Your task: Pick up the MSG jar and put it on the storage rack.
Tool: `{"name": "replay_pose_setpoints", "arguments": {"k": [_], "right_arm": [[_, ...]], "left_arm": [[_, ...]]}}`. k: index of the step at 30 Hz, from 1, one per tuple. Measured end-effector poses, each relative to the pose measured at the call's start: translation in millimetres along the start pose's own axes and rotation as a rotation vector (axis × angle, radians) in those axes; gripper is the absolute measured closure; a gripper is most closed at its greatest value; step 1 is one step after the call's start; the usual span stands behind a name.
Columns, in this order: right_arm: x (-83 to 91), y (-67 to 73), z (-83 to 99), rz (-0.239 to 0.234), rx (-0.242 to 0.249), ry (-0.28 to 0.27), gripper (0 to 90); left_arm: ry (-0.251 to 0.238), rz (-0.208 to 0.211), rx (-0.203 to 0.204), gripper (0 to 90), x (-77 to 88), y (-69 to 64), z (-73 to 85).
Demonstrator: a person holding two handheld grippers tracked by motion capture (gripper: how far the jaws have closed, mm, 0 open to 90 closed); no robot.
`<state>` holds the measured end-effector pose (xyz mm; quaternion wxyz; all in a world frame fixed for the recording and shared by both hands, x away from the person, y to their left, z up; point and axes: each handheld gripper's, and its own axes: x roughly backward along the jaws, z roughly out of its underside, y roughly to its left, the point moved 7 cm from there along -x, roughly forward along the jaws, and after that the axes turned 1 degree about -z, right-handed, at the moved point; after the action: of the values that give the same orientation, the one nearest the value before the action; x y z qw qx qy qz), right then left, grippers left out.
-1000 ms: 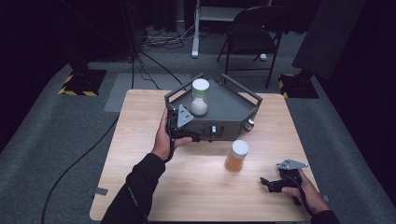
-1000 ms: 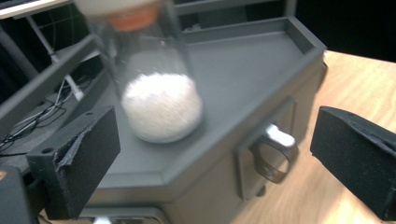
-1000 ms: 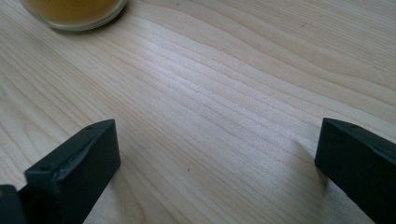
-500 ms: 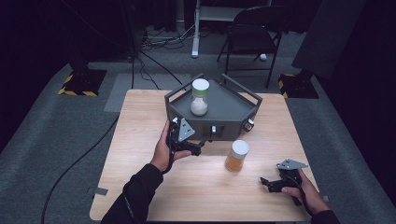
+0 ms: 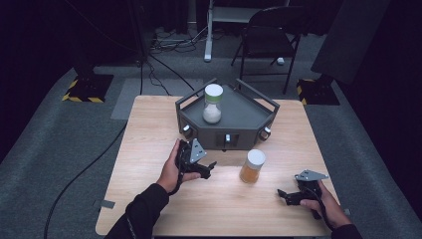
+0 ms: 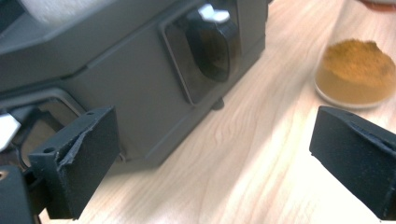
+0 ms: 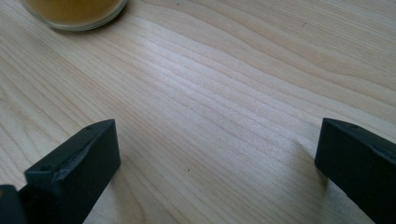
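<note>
A dark grey angular tray [image 5: 249, 112] sits at the back middle of the wooden table [image 5: 149, 129], with knobs along its front wall. A white-lidded jar of white powder [image 5: 213, 103] stands inside it. A second jar with orange powder [image 5: 252, 166] [image 6: 355, 72] stands on the table just in front of the tray. My left gripper [image 5: 209, 168] [image 6: 210, 154] is open, held by a hand left of the orange jar, near the tray's front wall [image 6: 140, 88] and its knob [image 6: 212, 44]. My right gripper [image 5: 284, 195] [image 7: 215, 158] is open, low over bare wood at the front right.
A black folding chair [image 5: 268, 37] and stand legs are on the carpet behind the table. A cable [image 5: 79, 174] runs across the floor at the left. Bare wood lies between the two grippers.
My left gripper has drawn back from the tray's front-left wall toward the person and swung right. The right gripper has stayed put.
</note>
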<state>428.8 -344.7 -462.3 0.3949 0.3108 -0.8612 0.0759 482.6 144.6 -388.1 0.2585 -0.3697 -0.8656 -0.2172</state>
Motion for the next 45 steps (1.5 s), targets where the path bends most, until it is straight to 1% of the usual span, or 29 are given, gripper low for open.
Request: {"name": "replay_pose_setpoints", "arguments": {"k": [6,9,11,16,22,26,28,34,41,45], "right_arm": [[0.0,0.0,0.0,0.000,0.000,0.000,0.0],[0.0,0.0,0.0,0.000,0.000,0.000,0.0],[0.0,0.0,0.0,0.000,0.000,0.000,0.0],[0.0,0.0,0.0,0.000,0.000,0.000,0.0],[0.0,0.0,0.0,0.000,0.000,0.000,0.0],[0.0,0.1,0.0,0.000,0.000,0.000,0.0],[0.0,0.0,0.0,0.000,0.000,0.000,0.0],[0.0,0.0,0.0,0.000,0.000,0.000,0.0],[0.0,0.0,0.0,0.000,0.000,0.000,0.0],[0.0,0.0,0.0,0.000,0.000,0.000,0.0]], "left_arm": [[0.033,0.015,-0.007,1.9,5.6,-1.4,7.9],[0.052,0.017,-0.020,1.9,9.0,-1.7,11.6],[0.058,0.023,-0.016,1.9,11.4,-1.1,14.6],[0.083,0.022,-0.027,2.0,17.7,-1.0,20.1],[0.107,0.023,-0.024,1.9,26.4,1.1,28.0],[0.130,0.025,-0.027,1.8,30.3,2.3,35.4],[0.148,0.019,-0.032,1.7,31.7,2.9,38.5],[0.182,0.001,-0.019,1.8,37.7,7.4,48.6],[0.213,0.003,0.003,1.8,45.2,12.5,60.0],[0.234,0.005,0.009,1.9,47.7,15.3,66.3]]}}
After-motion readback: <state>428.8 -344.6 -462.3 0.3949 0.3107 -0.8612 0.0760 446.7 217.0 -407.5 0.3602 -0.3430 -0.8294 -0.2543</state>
